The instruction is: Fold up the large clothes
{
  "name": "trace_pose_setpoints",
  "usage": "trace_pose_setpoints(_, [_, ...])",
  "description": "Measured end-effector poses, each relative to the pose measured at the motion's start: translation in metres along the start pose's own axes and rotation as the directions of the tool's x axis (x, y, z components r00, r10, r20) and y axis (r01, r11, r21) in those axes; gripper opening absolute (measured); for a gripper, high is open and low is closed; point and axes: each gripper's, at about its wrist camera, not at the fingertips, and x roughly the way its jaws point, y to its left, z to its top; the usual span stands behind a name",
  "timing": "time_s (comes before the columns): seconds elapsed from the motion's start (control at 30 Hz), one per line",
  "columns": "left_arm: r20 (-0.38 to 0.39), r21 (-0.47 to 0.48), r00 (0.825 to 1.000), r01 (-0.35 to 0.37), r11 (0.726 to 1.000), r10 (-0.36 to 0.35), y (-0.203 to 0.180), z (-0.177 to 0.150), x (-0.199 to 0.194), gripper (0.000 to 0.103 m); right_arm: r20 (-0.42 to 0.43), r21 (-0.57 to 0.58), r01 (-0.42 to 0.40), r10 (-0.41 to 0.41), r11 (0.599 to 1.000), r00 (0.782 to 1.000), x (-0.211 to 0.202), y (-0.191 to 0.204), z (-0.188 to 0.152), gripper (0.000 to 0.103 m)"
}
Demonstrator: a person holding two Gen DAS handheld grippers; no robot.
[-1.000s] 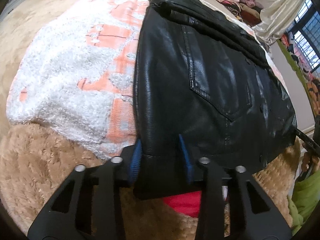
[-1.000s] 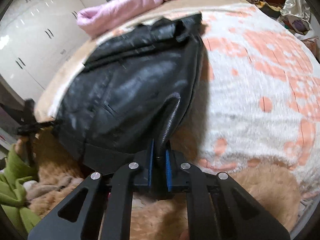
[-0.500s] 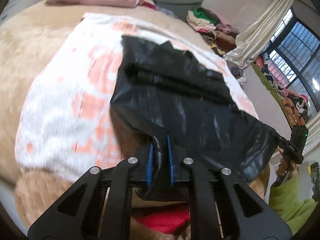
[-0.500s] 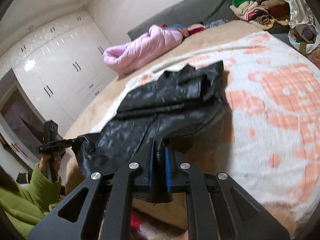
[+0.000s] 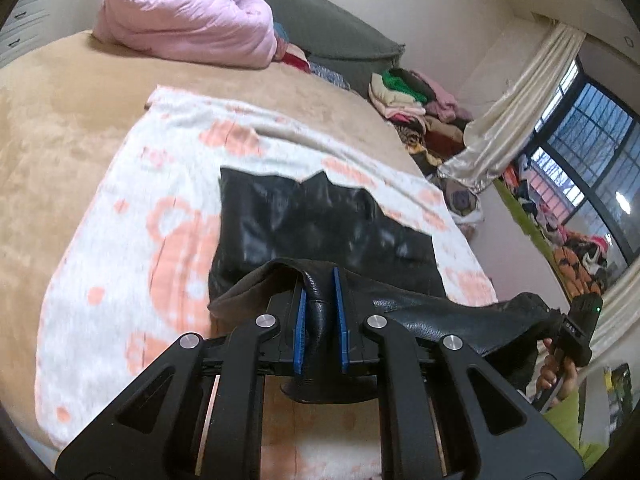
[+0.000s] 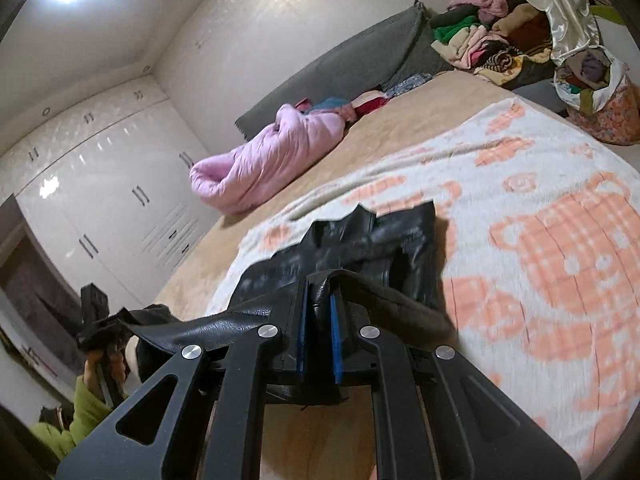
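Bed (image 5: 60, 128) in tan cover carries white-and-orange blanket (image 5: 120, 240), black jacket (image 5: 280, 224) on it, pink quilt (image 5: 188, 16) near headboard.

A home bedroom, plainly: a wide bed (image 5: 60, 152) with a tan plush cover spreads out ahead of the gripper, a white-and-peach blanket (image 6: 540, 240) over it. Beyond lies a rolled pink quilt (image 5: 180, 20), left stands a glossy white wardrobe (image 6: 100, 184), and far right are heaped clothes (image 6: 492, 44) beside a curtained window (image 5: 592, 160).
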Motion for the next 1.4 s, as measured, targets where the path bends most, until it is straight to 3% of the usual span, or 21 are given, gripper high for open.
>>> trace_pose_setpoints(0.4, [0.004, -0.019, 0.999, -0.042, 0.999, 0.042, 0.008, 0.045, 0.062, 0.006, -0.009, 0.058, 0.087, -0.086, 0.995, 0.996, 0.066, -0.029, 0.034, 0.009])
trace_pose_setpoints(0.8, [-0.021, -0.058, 0.997, -0.078, 0.995, 0.077, 0.036, 0.064, 0.109, 0.006, -0.051, 0.065, 0.163, -0.16, 0.984, 0.986, 0.118, -0.056, 0.05, 0.01])
trace_pose_setpoints(1.07, [-0.036, -0.065, 0.995, -0.096, 0.993, 0.094, 0.049, 0.06, 0.136, 0.008, -0.097, 0.071, 0.209, -0.201, 0.975, 0.975, 0.158, -0.077, 0.047, 0.011])
trace_pose_setpoints(1.17, [-0.024, -0.063, 0.996, -0.083, 0.995, 0.081, 0.049, 0.06, 0.135, 0.011, -0.094, 0.071, 0.201, -0.194, 0.977, 0.976, 0.161, -0.083, 0.044, 0.016])
trace_pose_setpoints(1.23, [-0.019, -0.055, 0.997, -0.074, 0.996, 0.073, 0.047, 0.06, 0.134, 0.012, -0.09, 0.061, 0.201, -0.195, 0.978, 0.977, 0.159, -0.083, 0.045, 0.032])
trace_pose_setpoints(1.27, [-0.016, -0.049, 0.998, -0.069, 0.996, 0.068, 0.045, 0.06, 0.133, 0.015, -0.076, 0.051, 0.205, -0.201, 0.977, 0.977, 0.157, -0.083, 0.045, 0.05])
trace_pose_setpoints(1.3, [-0.014, -0.045, 0.998, -0.058, 0.997, 0.057, 0.043, 0.059, 0.132, 0.019, -0.063, 0.043, 0.212, -0.209, 0.976, 0.976, 0.155, -0.082, 0.045, 0.055])
trace_pose_setpoints(1.4, [0.019, -0.042, 0.998, -0.053, 0.998, 0.054, 0.041, 0.06, 0.125, 0.034, -0.039, 0.037, 0.207, -0.205, 0.978, 0.978, 0.151, -0.082, 0.046, 0.055])
